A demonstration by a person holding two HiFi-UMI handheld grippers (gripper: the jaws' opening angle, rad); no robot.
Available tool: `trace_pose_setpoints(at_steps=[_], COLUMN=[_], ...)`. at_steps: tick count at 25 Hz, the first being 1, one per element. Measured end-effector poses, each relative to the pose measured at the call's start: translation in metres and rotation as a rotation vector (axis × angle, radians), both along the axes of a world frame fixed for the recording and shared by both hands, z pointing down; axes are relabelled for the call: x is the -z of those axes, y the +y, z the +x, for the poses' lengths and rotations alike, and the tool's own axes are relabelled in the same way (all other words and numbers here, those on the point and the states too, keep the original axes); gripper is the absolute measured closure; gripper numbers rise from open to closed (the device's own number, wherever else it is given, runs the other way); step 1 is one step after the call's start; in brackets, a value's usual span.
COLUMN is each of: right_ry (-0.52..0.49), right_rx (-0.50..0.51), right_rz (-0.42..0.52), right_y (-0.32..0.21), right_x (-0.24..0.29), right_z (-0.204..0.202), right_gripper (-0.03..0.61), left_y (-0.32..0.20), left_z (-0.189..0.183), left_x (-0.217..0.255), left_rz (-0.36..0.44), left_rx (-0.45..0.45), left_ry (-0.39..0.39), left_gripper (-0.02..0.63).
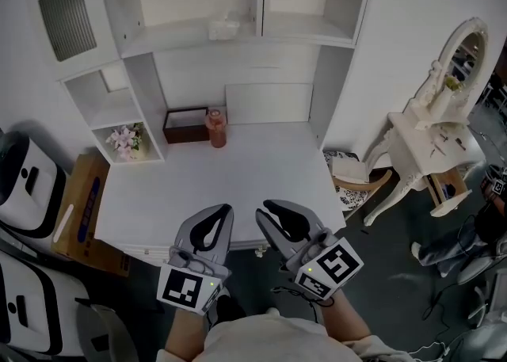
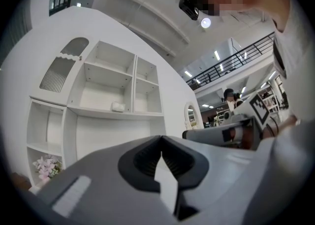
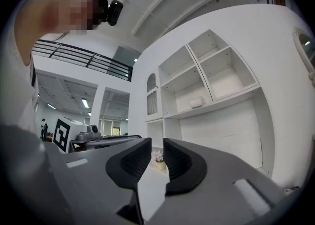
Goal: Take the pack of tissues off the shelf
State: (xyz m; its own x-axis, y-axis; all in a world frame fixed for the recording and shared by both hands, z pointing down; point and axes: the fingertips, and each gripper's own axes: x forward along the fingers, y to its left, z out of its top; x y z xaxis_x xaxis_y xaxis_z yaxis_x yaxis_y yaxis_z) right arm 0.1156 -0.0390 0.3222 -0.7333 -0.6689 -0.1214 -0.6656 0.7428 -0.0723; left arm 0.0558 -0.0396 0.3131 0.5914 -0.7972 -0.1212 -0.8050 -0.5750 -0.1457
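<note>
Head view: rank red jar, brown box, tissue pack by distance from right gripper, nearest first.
From the right gripper:
1. red jar, back of desk, centre.
2. brown box, touching the jar's left side.
3. tissue pack, upper shelf, above both.

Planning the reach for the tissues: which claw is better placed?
Right, narrowly. The right claw stands parted and empty; the left claw is shut. Both sit low, similarly far from the tissues on the shelf.
</note>
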Motion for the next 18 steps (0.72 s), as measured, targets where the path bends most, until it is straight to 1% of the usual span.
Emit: trace_pose_setpoints(at_steps=[13, 18], right_ry=[0.003, -0.008], right_rx=[-0.079, -0.118], right_rz=[-0.013, -0.011], right_y=[-0.063, -0.084], right_x=[0.001, 0.002], right_z=[-0.052, -0.073], right_gripper=[0.506, 0.537], left_y=[-0.066, -0.086], left_z=[-0.057, -0.081], left_x=[0.003, 0.003], left_rz=[-0.002, -0.004], left_rx=[-0.057, -0.074], left_ry=[0.012, 0.011], left_gripper=[0.612, 0.612])
